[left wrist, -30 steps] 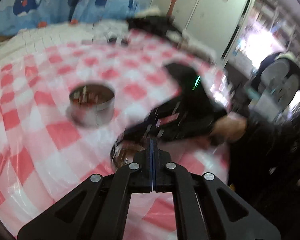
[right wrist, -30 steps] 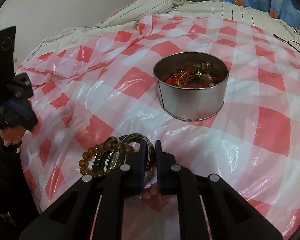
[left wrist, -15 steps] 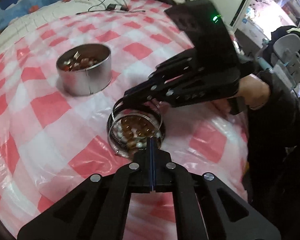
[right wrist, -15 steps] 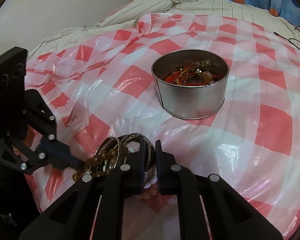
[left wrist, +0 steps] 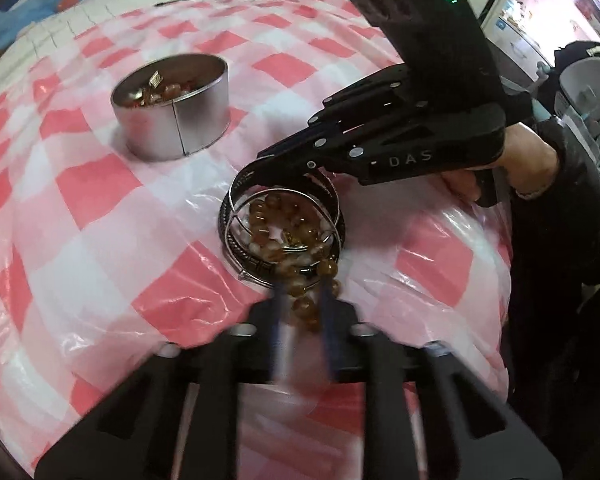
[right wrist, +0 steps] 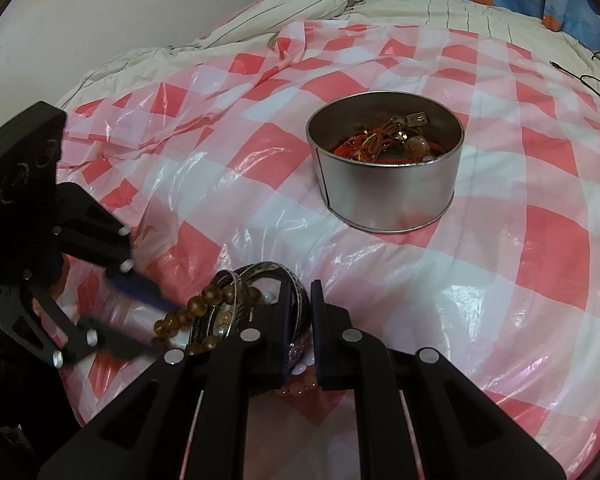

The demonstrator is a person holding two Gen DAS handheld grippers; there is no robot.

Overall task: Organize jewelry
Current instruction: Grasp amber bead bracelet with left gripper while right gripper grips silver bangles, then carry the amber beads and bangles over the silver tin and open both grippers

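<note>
- On the red-and-white checked plastic sheet, spread over a bed, a heap of jewelry is seen: metal bangles stacked in a ring, with an amber bead bracelet lying in and over them.
- The far rim of a dark patterned bangle is pinched by the right gripper, whose fingers are pressed onto it from both sides.
- The near end of the amber bead bracelet, where it spills over the bangles, is straddled by the left gripper; its jaws are opening, with beads between the blurred blue pads, and no squeeze on the beads is visible.
- Well apart from the heap, a round silver tin stands upright on the sheet; red cords, beads and a small tag are contained in it.
- The right gripper's handle is held by a hand in a dark sleeve.
</note>
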